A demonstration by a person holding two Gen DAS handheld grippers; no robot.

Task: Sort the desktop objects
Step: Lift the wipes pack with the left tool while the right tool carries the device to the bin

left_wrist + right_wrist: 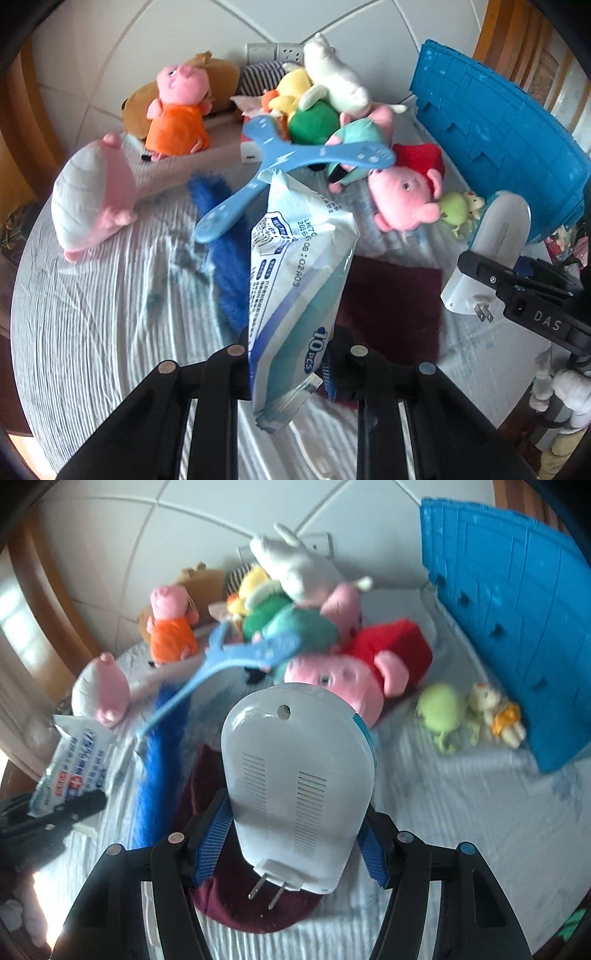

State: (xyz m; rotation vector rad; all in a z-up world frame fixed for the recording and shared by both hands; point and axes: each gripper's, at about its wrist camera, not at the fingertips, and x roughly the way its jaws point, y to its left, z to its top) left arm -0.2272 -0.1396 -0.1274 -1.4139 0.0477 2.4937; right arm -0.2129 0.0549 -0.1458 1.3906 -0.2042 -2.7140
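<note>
My left gripper [291,350] is shut on a white-and-blue wet wipes pack [295,288] and holds it upright above the table. The pack also shows at the left of the right wrist view [74,764]. My right gripper [291,834] is shut on a white plug-in device [295,775] with two prongs at its base, held above a maroon cloth [221,897]. The device and right gripper also show at the right of the left wrist view [491,251]. A blue three-armed boomerang [280,162] rests against the plush pile.
A pile of plush toys [332,110] lies at the back, with a pink pig in red [406,184] and an orange-dressed pig [177,110]. A blue plastic basket [498,147] stands at the right. A blue furry strip [225,251] and a pink-white plush [88,206] lie on the white cloth.
</note>
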